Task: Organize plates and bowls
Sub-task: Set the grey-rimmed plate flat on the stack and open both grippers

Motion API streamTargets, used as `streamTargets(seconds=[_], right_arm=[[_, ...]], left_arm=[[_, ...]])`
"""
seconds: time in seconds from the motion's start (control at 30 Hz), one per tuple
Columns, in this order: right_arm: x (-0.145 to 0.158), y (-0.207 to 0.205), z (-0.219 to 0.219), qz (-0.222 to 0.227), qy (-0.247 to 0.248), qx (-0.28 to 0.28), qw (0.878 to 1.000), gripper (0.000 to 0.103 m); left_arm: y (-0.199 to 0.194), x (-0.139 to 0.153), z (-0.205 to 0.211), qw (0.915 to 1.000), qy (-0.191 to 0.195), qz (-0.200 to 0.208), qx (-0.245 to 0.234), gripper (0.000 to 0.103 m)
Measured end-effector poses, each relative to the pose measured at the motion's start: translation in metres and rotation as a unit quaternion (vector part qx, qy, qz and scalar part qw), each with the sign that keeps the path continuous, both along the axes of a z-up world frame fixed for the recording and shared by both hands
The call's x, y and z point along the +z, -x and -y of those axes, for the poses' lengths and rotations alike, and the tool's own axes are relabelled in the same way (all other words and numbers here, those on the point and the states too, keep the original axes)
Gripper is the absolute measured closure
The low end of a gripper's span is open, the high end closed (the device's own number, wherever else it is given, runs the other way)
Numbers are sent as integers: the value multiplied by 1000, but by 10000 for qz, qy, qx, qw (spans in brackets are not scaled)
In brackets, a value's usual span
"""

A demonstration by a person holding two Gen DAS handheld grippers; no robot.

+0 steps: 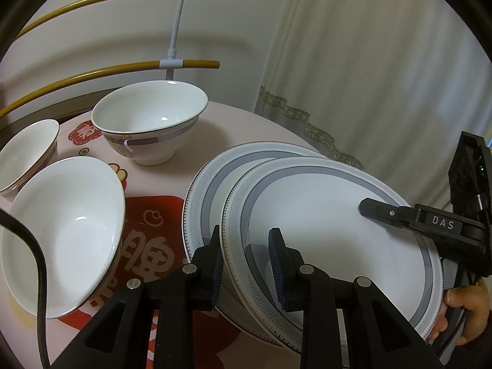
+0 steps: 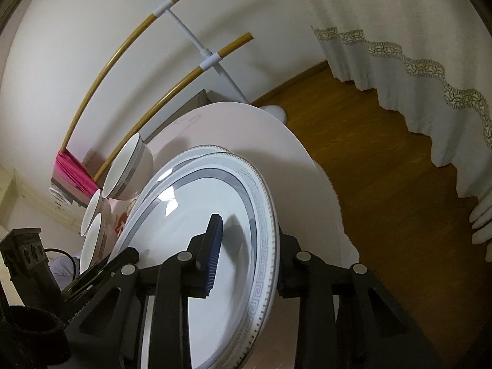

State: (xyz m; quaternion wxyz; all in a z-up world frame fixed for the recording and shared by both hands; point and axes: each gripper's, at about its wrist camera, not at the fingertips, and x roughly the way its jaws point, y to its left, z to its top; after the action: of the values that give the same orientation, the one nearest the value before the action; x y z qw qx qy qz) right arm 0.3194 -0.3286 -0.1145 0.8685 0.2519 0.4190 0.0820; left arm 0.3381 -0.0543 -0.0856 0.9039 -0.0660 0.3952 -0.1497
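Two white plates with grey patterned rims overlap on the round table [image 1: 246, 129]. The upper plate [image 1: 323, 215] is tilted above the lower plate [image 1: 212, 181]. My left gripper [image 1: 246, 264] is shut on the upper plate's near rim, one pad on each side. My right gripper [image 2: 249, 258] is shut on the same plate [image 2: 190, 215] at the opposite edge, with its upper finger [image 1: 381, 212] lying on the plate's face and the other under the rim. Three white bowls stand to the left: a far one [image 1: 147, 117], a near one [image 1: 67, 230] and one at the edge [image 1: 27, 150].
A red patterned mat [image 1: 160, 212] lies under the bowls. A rack of gold tubes on a white post [image 1: 123, 67] stands behind the table. A white curtain [image 1: 369, 77] hangs at the right over wooden floor [image 2: 369, 153]. A person's hand [image 1: 467, 301] holds the right gripper.
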Motion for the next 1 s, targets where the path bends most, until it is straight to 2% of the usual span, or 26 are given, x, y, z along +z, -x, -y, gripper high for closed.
streamTargets(seconds=[0.13,0.43,0.67,1.0], right_arm=[[-1,-3,1,-83,-17,-34,10000,74],[6,-3,-4,-303,308,-77,9990,74],[5,-7,-4,-390,300,-73,9988,71],[-7,-14,11,-383,-474,6,9981,74]], left_arm=[[-1,0,-1,10000,14,-6,-8,79],[-5,-1,-4,9999,74,-65,67,81],[-6,-2,-4,9999,74,-100,76,81],[-6,-1,-5,9998,101,-121,86,79]])
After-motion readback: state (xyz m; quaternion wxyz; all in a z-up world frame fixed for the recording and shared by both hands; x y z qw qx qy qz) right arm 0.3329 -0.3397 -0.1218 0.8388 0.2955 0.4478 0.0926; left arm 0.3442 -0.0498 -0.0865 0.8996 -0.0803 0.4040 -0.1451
